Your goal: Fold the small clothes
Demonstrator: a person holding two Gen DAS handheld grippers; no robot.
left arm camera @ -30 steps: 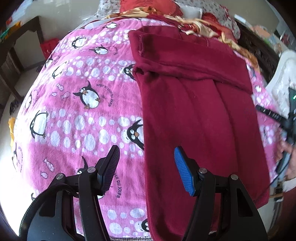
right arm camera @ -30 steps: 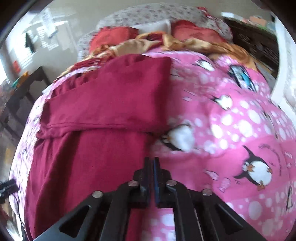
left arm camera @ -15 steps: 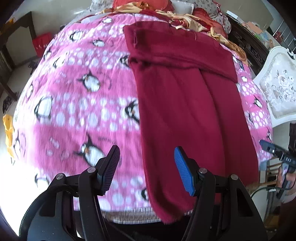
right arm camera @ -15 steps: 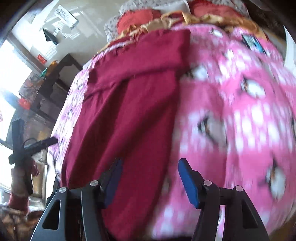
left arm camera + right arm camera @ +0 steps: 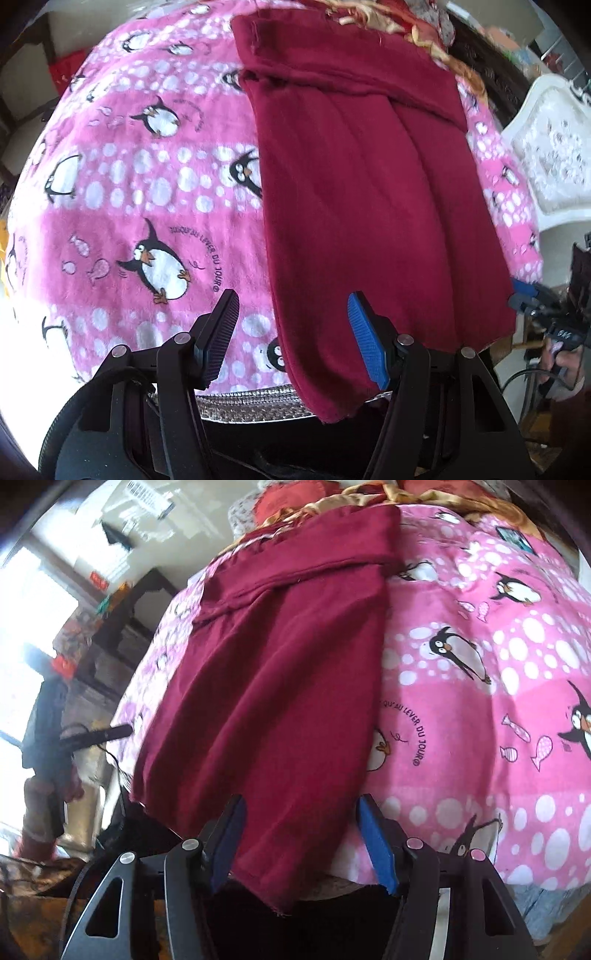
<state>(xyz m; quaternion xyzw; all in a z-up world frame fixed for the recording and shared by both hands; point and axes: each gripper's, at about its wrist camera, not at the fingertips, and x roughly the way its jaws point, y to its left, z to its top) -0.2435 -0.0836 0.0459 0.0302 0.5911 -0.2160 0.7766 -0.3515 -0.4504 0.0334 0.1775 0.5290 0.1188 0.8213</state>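
While one maroon garment (image 5: 369,206) lies flat on the pink penguin blanket (image 5: 140,192), I hold my two tongs just off the bed's near edge. My left gripper (image 5: 291,332) stands wide, one black pad and one blue pad apart, holding nothing; the garment's near left corner shows between its fingers. My right gripper (image 5: 299,834) is likewise spread wide and empty, with the garment's near right corner (image 5: 280,886) hanging over the blanket's edge between its fingers. The garment's long axis runs away from me, from the near hem toward the far end, where a single folded band (image 5: 332,70) crosses it from side to side. It lies on the right half of the blanket in the left wrist view. Beyond its far end sits a heap of red and gold bedding (image 5: 332,498). One white padded chair (image 5: 554,155) stands beside the bed on my right.
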